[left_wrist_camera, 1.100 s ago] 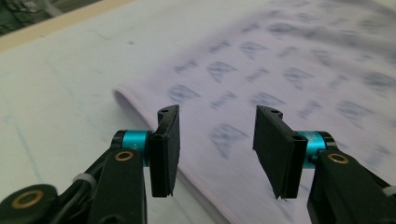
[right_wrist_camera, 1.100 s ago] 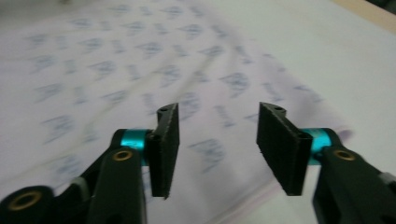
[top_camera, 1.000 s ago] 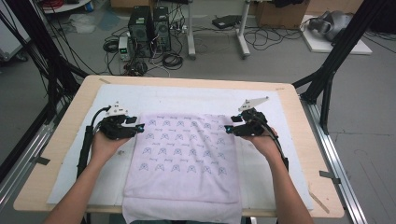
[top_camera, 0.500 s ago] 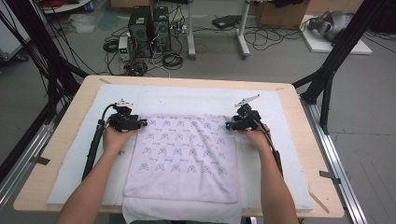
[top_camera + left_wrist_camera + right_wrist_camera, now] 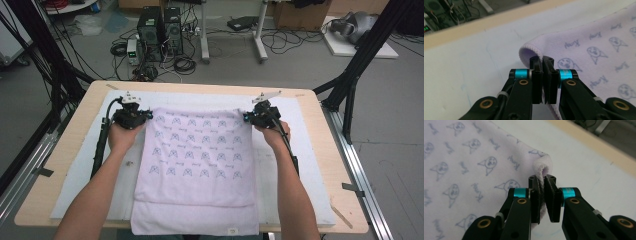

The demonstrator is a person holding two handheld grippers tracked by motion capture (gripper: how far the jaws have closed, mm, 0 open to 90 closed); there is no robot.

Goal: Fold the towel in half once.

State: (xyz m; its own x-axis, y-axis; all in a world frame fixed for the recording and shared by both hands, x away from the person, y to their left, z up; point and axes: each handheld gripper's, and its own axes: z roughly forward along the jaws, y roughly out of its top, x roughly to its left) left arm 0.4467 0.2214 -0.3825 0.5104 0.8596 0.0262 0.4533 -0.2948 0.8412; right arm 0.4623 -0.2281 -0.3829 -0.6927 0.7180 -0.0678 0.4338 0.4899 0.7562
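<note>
A pale lilac towel (image 5: 196,165) printed with small grey figures lies spread on the white mat (image 5: 310,165), its near part folded over at the table's front edge. My left gripper (image 5: 141,116) is shut on the towel's far left corner (image 5: 529,51), the hem pinched between the jaws. My right gripper (image 5: 248,118) is shut on the far right corner (image 5: 542,166), which curls up in a fold between its pads. A hand holds each gripper, with the forearms running back along the towel's sides.
The mat covers a wooden table (image 5: 65,150) with a bare wooden rim at the far edge (image 5: 486,22). Black frame legs (image 5: 360,55) stand at the back corners. Computers and cables (image 5: 160,30) sit on the floor beyond.
Both grippers have moved away from me toward the far edge, pulling the towel's far corners with them. The towel now lies stretched farther up the mat.
</note>
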